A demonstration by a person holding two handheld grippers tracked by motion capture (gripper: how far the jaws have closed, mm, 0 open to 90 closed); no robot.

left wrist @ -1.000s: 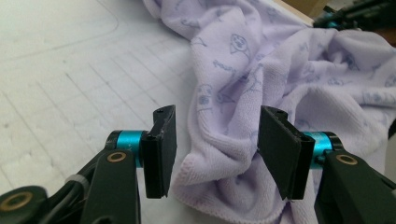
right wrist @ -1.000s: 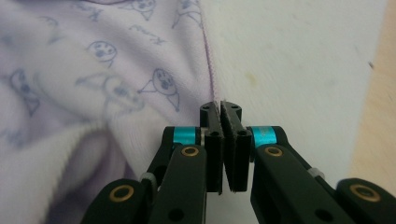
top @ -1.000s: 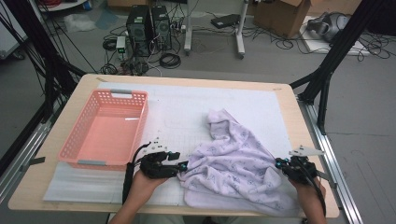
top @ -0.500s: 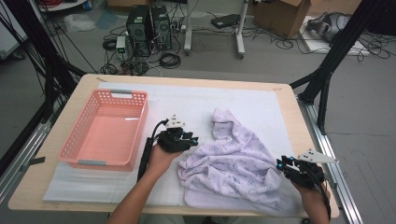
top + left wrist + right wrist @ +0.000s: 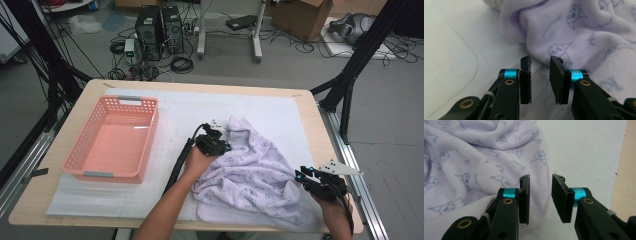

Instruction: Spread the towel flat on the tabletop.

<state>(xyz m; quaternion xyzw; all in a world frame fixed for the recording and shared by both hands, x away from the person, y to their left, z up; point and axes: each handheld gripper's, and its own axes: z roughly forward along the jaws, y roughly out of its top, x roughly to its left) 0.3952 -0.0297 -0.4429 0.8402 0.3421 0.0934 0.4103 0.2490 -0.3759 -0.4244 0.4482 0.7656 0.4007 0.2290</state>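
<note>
Broadly, one wooden counter (image 5: 47, 200) carries everything, and one white mat (image 5: 190, 107) covers most of its top. On the mat lies one lilac towel (image 5: 255, 175), the largest loose thing. It is a soft terry cloth printed all over with small blue-grey cartoon faces and script, and has a stitched hem along its edge. It lies rumpled in folds, not flat, spread from about the middle of the mat toward the near right corner of the counter, with a bunched peak at its far end.

One pink plastic basket (image 5: 82, 160), with slotted walls, sits on the left part of the mat, well apart from the towel.

Two tongs are in play, one in each hand. The left tongs (image 5: 220, 141) are at the towel's far left edge, just below the bunched peak. In the left gripper view the left tongs (image 5: 540, 75) have just been closing. Their jaws stand at a narrow gap with bare mat between them, and the towel (image 5: 579, 32) lies just ahead of the tips and touches neither pad. The right tongs (image 5: 302, 176) are at the towel's near right edge. In the right gripper view the right tongs (image 5: 540, 195) have just been opening. They also stand at a narrow gap, the hemmed edge of the towel (image 5: 474, 162) running up between the jaws, unpinched.
</note>
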